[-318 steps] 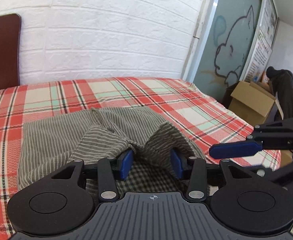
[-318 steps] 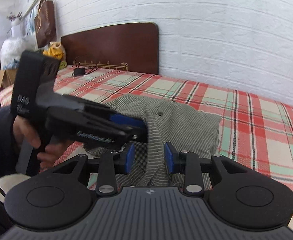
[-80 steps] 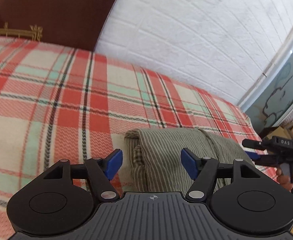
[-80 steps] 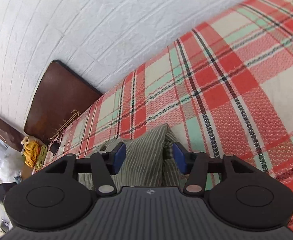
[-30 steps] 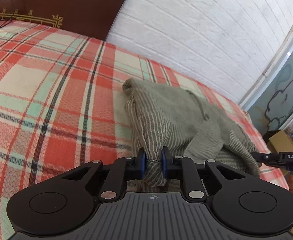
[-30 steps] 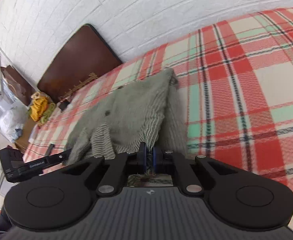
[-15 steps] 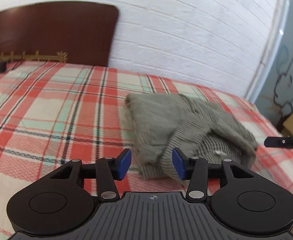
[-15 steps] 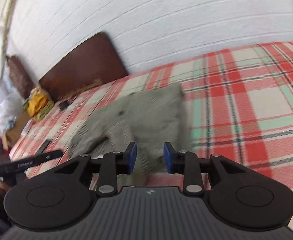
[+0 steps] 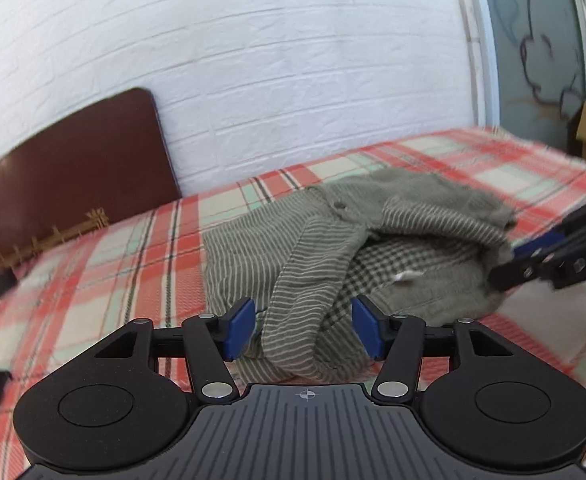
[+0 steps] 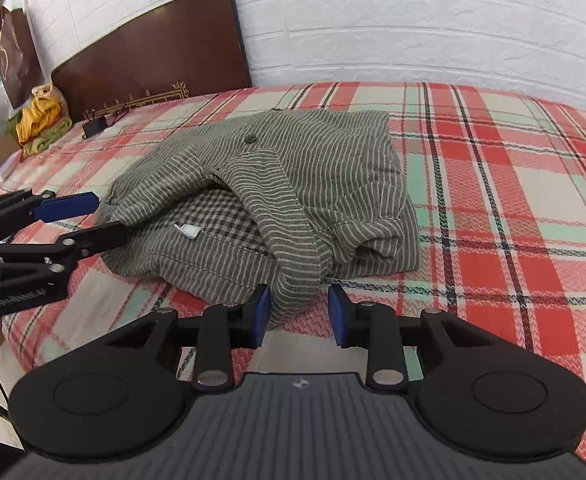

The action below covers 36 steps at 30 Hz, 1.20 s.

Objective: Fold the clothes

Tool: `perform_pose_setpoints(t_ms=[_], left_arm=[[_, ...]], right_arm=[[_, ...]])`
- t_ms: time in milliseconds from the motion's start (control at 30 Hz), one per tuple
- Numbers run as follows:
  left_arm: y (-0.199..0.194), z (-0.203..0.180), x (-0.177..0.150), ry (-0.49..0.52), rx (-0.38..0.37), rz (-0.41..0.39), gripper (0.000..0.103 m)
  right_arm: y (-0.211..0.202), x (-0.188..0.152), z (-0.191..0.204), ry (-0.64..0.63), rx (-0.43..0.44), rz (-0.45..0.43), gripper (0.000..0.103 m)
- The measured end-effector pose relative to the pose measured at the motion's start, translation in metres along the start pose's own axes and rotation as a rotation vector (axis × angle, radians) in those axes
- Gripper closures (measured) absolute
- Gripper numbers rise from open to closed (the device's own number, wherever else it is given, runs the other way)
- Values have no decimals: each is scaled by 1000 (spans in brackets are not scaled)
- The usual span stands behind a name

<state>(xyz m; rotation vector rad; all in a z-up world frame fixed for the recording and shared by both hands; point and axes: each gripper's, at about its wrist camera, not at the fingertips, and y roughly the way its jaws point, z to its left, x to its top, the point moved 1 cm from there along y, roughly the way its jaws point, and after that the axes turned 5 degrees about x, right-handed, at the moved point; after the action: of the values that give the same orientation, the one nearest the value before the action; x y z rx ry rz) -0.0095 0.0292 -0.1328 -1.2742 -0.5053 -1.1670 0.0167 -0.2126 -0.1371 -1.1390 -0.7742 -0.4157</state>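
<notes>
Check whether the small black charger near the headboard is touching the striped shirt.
Apart. The right wrist view shows the charger by the headboard, with plaid bedspread between it and the striped shirt.

The folded garment lies on the bed, with the headboard behind it at ten o'clock.

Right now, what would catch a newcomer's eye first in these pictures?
A crumpled grey striped shirt, its checked lining showing, lies in the middle of a red plaid bedspread. The left gripper and right gripper straddle folds at its near edge, the left one's jaws opening and the right one's closing, neither yet pressing the cloth. A dark brown headboard stands against the white brick wall.
</notes>
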Motion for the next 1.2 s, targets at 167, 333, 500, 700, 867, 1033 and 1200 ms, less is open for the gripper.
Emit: perform_pose_setpoints(t_ms=[167, 333, 500, 700, 867, 1033, 1200], left_arm=[[2, -7, -1, 79, 42, 15, 97], [-10, -3, -5, 44, 25, 11, 98], [0, -15, -21, 81, 37, 43, 85], [-21, 3, -17, 36, -8, 21, 47], [-31, 39, 5, -238, -191, -33, 47], [13, 49, 11, -411, -294, -27, 47], [55, 55, -14, -492, -295, 68, 51]], right_arm=[[-19, 10, 7, -97, -56, -4, 96], [-37, 16, 20, -277, -128, 6, 96], [2, -11, 21, -331, -142, 120, 96], [-24, -9, 14, -270, -141, 77, 62], [-58, 18, 5, -85, 80, -72, 63], [-20, 43, 3, -12, 180, -152, 88], [24, 33, -20, 90, 158, -53, 88]])
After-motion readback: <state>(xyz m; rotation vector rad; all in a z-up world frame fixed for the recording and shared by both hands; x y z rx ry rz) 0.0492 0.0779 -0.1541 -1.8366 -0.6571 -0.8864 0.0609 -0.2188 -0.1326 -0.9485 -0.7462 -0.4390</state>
